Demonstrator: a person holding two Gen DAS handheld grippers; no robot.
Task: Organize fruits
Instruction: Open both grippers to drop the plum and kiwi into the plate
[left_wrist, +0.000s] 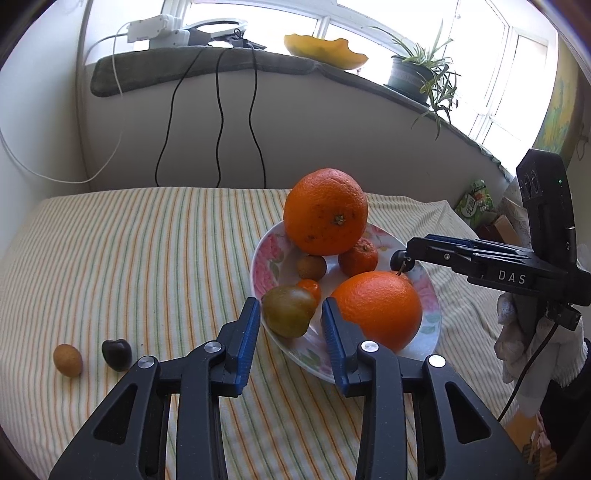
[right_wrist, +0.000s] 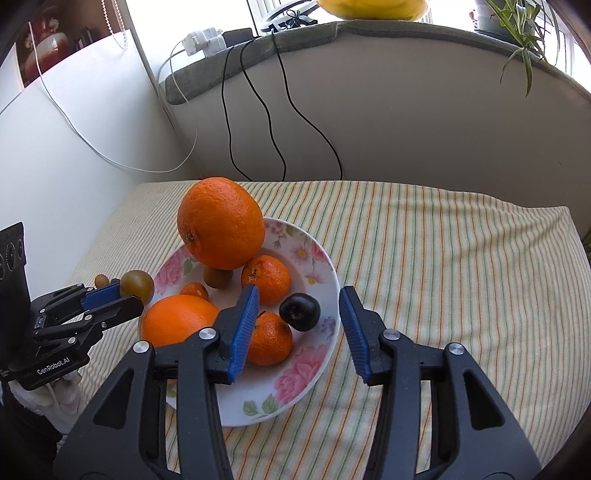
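A floral plate (left_wrist: 267, 245) (right_wrist: 295, 391) on the striped cloth holds two big oranges (left_wrist: 327, 210) (right_wrist: 219, 221), mandarins (right_wrist: 266, 278) and small fruits. My left gripper (left_wrist: 290, 315) holds a green-brown plum (left_wrist: 288, 310) at the plate's near rim; it also shows in the right wrist view (right_wrist: 137, 284). My right gripper (right_wrist: 299, 314) is open over the plate, with a dark plum (right_wrist: 300, 311) lying between its fingers. A dark plum (left_wrist: 117, 353) and a small yellow-brown fruit (left_wrist: 67, 360) lie on the cloth to the left.
The striped cloth (right_wrist: 443, 258) covers the table up to a curved wall with hanging cables (left_wrist: 219, 122). A sill above holds a potted plant (left_wrist: 417, 74), a yellow dish (left_wrist: 325, 50) and chargers. A green packet (left_wrist: 476, 201) stands at the right edge.
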